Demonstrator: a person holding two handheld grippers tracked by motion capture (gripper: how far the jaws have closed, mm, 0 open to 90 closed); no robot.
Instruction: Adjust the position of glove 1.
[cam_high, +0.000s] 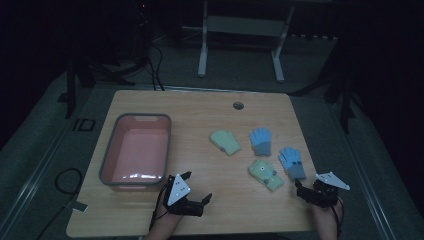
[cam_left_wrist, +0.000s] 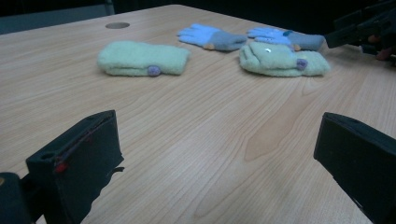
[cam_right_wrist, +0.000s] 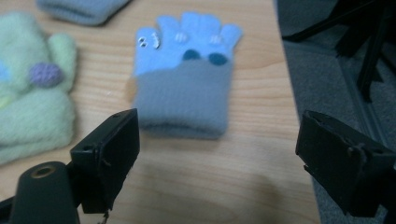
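Note:
Four small gloves lie on the right half of the wooden table (cam_high: 200, 107): a green mitten (cam_high: 225, 142), a blue glove (cam_high: 261, 141), a second blue glove with a grey cuff (cam_high: 291, 162) and a second green mitten (cam_high: 266, 174). My left gripper (cam_high: 197, 186) rests open near the front edge, pointing toward the gloves, with bare wood between its jaws (cam_left_wrist: 217, 154). My right gripper (cam_high: 300, 189) is open just short of the grey cuff of the near blue glove (cam_right_wrist: 187, 79), with nothing between its jaws (cam_right_wrist: 217, 140). The near green mitten (cam_right_wrist: 32, 93) lies to that glove's left.
A pink bin with a grey rim (cam_high: 107, 150) stands empty on the left half of the table. A round cable hole (cam_high: 238, 105) sits near the far edge. The table's right edge (cam_right_wrist: 280, 93) runs close beside the near blue glove. Dark floor and stands lie beyond.

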